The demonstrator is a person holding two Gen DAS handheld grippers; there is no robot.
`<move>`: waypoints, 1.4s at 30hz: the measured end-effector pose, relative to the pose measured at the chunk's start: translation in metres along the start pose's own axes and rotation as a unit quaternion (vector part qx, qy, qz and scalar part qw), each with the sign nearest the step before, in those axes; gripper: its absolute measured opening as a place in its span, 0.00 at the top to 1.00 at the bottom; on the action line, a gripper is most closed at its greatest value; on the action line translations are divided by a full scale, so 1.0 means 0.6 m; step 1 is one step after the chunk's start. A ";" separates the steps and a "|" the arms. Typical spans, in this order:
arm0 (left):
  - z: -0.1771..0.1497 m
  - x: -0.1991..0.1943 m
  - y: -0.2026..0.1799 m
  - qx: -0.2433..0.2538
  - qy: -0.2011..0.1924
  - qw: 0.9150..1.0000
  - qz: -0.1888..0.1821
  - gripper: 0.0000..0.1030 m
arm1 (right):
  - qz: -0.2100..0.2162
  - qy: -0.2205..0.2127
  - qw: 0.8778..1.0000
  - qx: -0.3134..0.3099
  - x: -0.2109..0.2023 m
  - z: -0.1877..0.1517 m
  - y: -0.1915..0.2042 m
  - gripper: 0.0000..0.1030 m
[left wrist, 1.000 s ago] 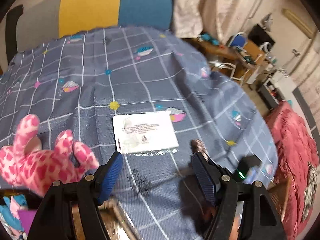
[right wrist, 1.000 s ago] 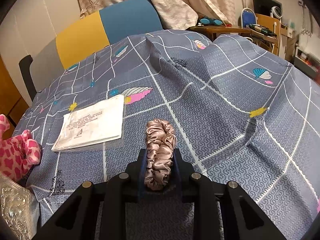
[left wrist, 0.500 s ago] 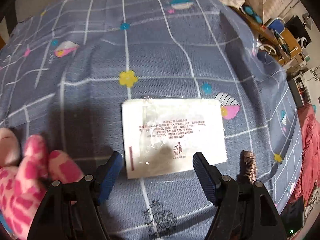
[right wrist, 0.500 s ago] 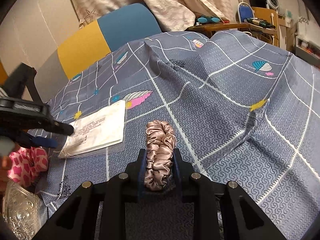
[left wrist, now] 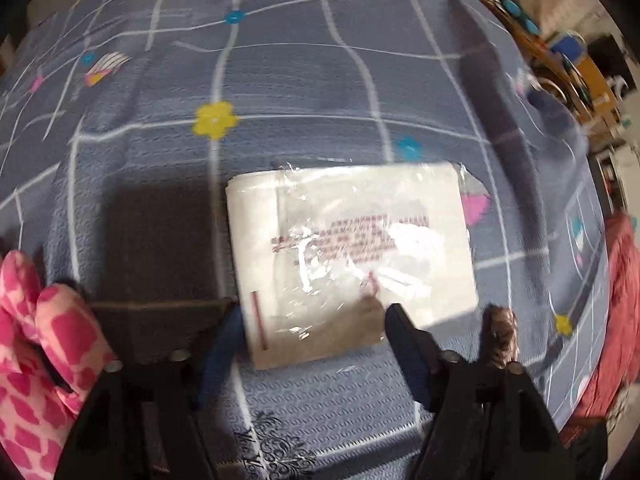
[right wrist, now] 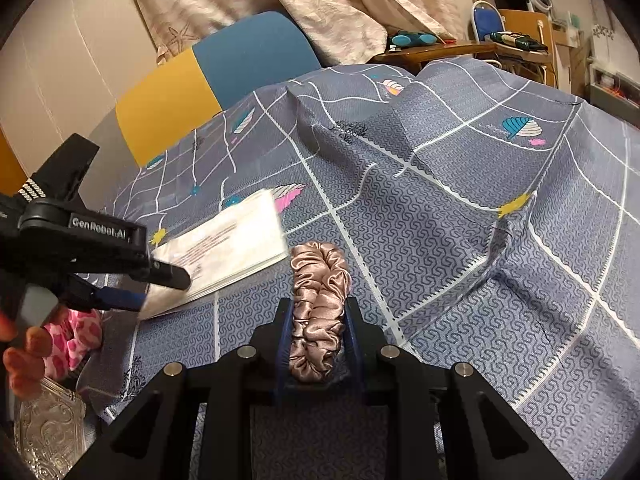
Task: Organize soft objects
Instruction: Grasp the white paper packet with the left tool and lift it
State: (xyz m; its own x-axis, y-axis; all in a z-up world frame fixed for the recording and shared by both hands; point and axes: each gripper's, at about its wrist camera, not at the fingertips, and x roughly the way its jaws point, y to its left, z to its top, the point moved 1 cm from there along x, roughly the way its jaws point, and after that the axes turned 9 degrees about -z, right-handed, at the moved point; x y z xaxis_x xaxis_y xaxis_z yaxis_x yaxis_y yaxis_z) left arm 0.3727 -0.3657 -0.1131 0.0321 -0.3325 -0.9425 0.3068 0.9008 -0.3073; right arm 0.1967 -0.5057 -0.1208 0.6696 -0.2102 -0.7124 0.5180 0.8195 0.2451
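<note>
now the left gripper (left wrist: 312, 320) jaws, just narrowing, straddle the plastic packet's (left wrist: 352, 248) near edge crosswise, while the right gripper (right wrist: 318, 320) pinches the scrunchie (right wrist: 318, 304).

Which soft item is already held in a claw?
The beige satin scrunchie, squeezed in the right claw. The pink plush toy and the white packet lie on the cloth, ungripped.

The left hand-held gripper (left wrist: 312, 320) points steeply down, its jaws just closing; the right hand-held gripper (right wrist: 318, 320) is clamped shut.
</note>
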 end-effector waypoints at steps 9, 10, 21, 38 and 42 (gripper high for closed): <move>-0.007 -0.014 0.024 -0.004 -0.004 0.999 -0.033 0.85 | 0.004 -0.001 1.000 0.004 -0.003 -0.001 -0.003 0.77; -0.012 -0.019 0.031 -0.008 -0.002 0.998 -0.055 0.87 | 0.004 -0.001 1.000 0.006 -0.004 -0.001 -0.004 0.77; -0.045 -0.030 0.043 -0.061 -0.005 0.985 -0.163 0.97 | 0.007 -0.002 1.000 0.012 -0.009 -0.001 -0.009 0.77; -0.037 0.000 0.073 -0.159 -0.015 0.957 -0.242 0.60 | 0.011 -0.002 1.000 0.019 -0.011 -0.001 -0.013 0.77; -0.033 0.019 0.053 -0.157 -0.006 0.954 -0.254 0.93 | 0.011 -0.003 1.000 0.020 -0.011 -0.003 -0.015 0.77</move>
State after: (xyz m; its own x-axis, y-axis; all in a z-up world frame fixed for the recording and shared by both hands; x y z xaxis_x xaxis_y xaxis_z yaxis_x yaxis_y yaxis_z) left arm 0.3642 -0.3355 -0.1365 -0.0340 -0.7495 -0.6611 -0.0150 0.6618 -0.7495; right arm 0.1868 -0.5106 -0.1192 0.6846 -0.1950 -0.7024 0.5230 0.8026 0.2869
